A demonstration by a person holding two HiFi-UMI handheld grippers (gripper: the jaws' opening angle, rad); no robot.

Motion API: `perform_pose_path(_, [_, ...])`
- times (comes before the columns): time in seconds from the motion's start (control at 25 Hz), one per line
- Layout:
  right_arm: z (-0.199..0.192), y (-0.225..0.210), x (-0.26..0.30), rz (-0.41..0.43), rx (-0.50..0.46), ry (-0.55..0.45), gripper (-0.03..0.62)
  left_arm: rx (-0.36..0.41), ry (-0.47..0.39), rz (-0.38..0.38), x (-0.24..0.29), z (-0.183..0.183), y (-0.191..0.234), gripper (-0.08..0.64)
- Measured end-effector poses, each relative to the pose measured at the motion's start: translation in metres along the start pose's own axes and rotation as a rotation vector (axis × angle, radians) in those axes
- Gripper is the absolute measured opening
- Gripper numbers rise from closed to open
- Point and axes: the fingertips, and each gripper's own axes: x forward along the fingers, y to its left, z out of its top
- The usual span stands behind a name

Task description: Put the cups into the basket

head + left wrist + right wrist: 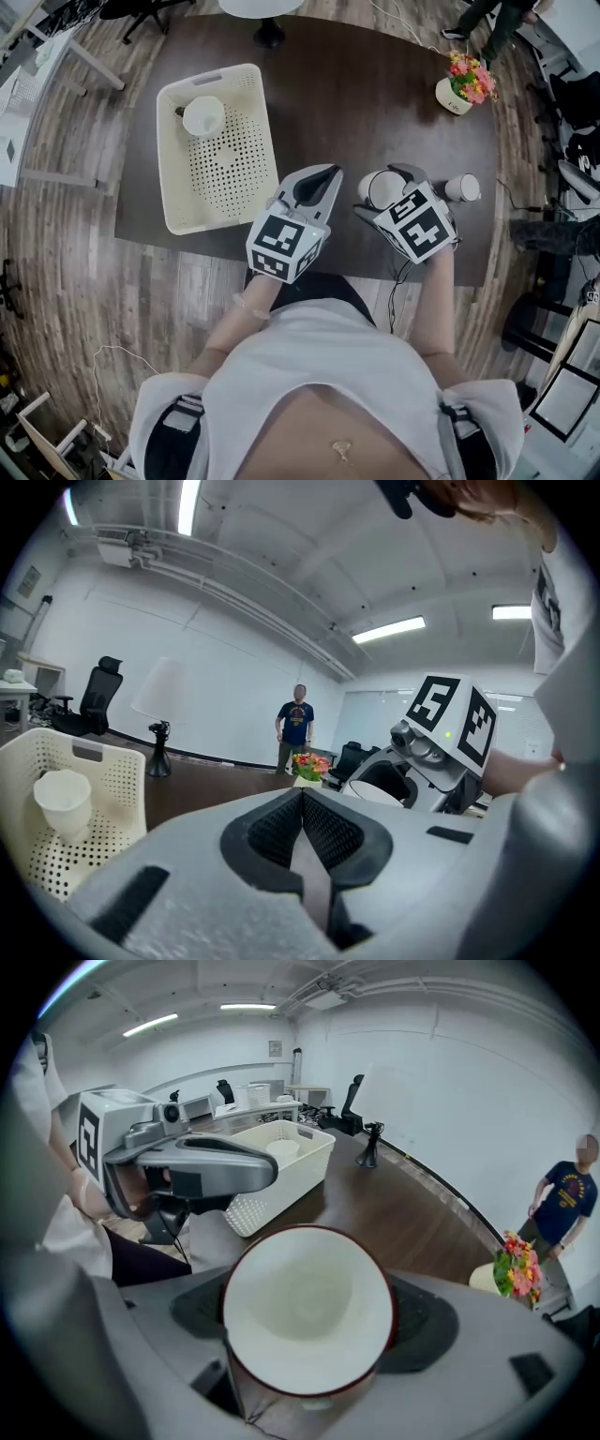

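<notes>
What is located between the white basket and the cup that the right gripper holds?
In the head view, the left gripper, its jaws together and empty, sits between the basket and that cup.

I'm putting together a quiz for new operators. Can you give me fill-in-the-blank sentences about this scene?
1. The right gripper grips a cup with a ____ rim.
2. The basket holds ____ white cup.
3. The left gripper is empty, with its jaws ____.

Missing words: red; one; shut.
</notes>
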Motion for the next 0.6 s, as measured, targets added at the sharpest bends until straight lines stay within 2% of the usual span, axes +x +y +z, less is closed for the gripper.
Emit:
perform_pose_path(0.32, [0.056,0.021,0.028,0.092,-0.166,-0.022,0.428,-0.05,-0.032,0.21,-0.048,-0.006,0.053,0.011])
perform_pose_path(0.6, [0.106,0.045,0.043,0.15,-0.287,-0.062,0.428,-0.073,-0.064,0.329,-0.083,-0.006,0.083,0.011])
